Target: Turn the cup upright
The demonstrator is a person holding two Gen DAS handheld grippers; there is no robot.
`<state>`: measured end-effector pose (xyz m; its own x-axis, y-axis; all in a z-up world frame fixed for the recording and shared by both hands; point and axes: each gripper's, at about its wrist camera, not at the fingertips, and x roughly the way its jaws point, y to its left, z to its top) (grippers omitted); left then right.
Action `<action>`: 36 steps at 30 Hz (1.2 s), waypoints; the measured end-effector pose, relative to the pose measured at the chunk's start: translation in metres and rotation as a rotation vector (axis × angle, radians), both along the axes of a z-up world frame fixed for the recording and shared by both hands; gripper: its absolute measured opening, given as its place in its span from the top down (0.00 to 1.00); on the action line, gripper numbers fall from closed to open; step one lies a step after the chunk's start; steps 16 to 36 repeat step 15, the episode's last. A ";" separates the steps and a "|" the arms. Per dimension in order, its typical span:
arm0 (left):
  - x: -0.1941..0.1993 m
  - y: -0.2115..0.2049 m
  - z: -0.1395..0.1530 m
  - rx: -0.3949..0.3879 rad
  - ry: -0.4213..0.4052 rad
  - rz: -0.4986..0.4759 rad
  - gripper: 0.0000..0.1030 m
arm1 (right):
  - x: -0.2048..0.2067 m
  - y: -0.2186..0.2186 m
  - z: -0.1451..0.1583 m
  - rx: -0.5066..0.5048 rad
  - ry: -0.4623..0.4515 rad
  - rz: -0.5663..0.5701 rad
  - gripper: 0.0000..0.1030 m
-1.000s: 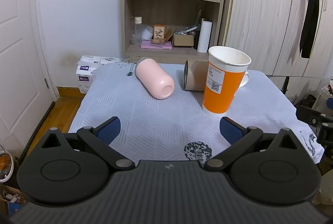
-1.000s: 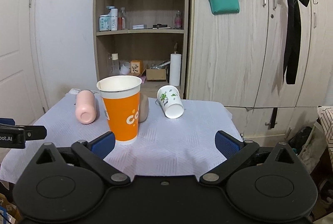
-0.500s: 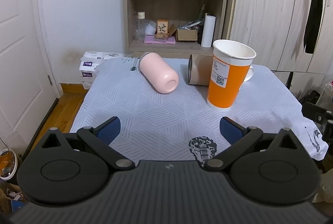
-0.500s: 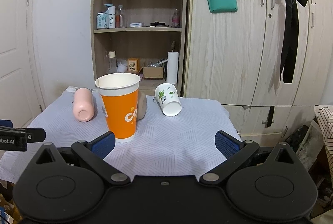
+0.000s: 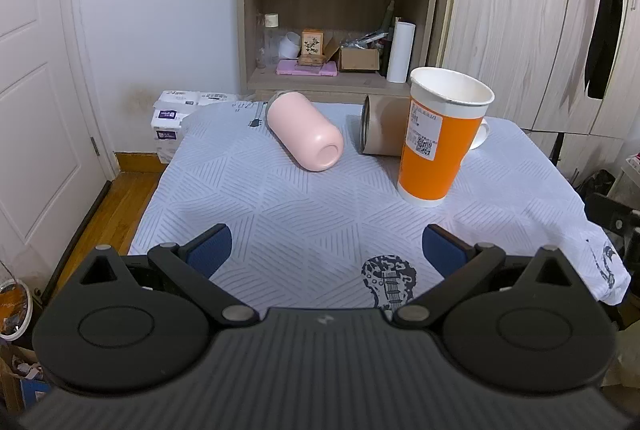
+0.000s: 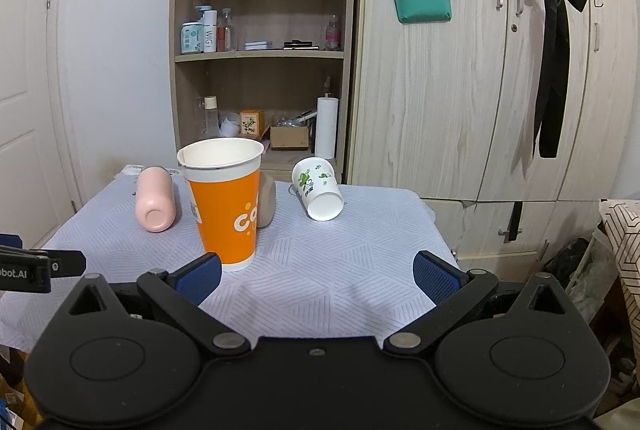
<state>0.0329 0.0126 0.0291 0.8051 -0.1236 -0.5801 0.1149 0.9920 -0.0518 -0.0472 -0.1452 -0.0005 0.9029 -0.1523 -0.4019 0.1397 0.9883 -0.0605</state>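
The orange paper cup (image 5: 440,146) stands upright on the patterned tablecloth (image 5: 304,214), white rim up, a printed label on its side. Beside it lie a pink cup (image 5: 306,136) and a brown cup (image 5: 380,130), both on their sides. Only the right wrist view shows clearly the white floral paper cup (image 6: 318,194), tipped over with its mouth toward the camera. The left gripper (image 5: 326,250) and right gripper (image 6: 316,276) are both spread wide, holding nothing and touching no cup.
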 end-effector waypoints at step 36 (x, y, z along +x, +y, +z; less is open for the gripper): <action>-0.003 0.005 0.000 -0.002 -0.001 0.021 0.00 | 0.001 0.000 -0.001 -0.004 0.002 -0.004 0.00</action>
